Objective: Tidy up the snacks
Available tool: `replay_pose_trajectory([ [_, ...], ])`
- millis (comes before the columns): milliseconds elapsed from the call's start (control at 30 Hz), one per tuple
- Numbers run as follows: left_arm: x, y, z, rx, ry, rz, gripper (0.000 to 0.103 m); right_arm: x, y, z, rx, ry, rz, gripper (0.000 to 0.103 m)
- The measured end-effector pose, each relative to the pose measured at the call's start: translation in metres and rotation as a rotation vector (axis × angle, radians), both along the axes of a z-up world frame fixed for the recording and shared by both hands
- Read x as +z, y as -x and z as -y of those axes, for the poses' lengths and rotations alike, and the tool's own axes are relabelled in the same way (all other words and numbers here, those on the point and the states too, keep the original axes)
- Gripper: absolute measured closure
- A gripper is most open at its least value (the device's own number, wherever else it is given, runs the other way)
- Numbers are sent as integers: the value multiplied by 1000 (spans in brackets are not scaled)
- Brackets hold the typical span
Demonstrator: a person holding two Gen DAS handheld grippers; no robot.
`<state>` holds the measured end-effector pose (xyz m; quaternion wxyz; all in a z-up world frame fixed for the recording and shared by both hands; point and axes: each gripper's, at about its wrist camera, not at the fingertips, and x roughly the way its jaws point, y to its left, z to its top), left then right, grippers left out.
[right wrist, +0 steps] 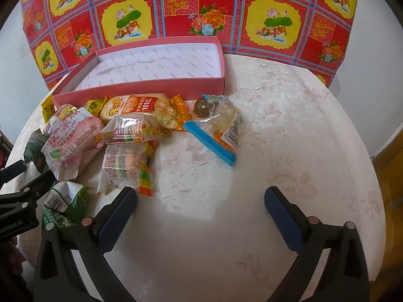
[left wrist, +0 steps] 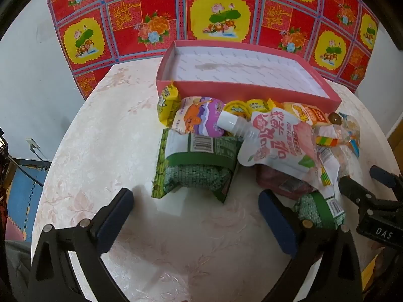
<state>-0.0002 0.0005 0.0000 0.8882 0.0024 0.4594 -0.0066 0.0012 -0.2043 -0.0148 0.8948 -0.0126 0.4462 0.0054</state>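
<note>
- On the counter (right wrist: 289, 130), left to right: a green pea bag (left wrist: 196, 166) lies ahead of the left gripper (left wrist: 196, 201), jaws released and empty.
- A pink pouch (left wrist: 274, 146) tops the snack pile in front of the empty pink box (left wrist: 241, 89).
- The right gripper (right wrist: 201, 203) hovers over bare cloth, jaws released, a blue-edged packet (right wrist: 219, 128) ahead.

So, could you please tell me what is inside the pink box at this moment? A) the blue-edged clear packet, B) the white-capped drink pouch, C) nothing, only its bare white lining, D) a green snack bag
C: the pink box shows only its bare white lining in both wrist views, while the snacks all lie on the table in front of it.
</note>
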Motion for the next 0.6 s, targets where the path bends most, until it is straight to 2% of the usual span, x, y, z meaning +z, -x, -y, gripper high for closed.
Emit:
replay_pose_trajectory([
  [600,0,0,0,-1,-9,-7,1,0,0,0,0,0,0,1],
])
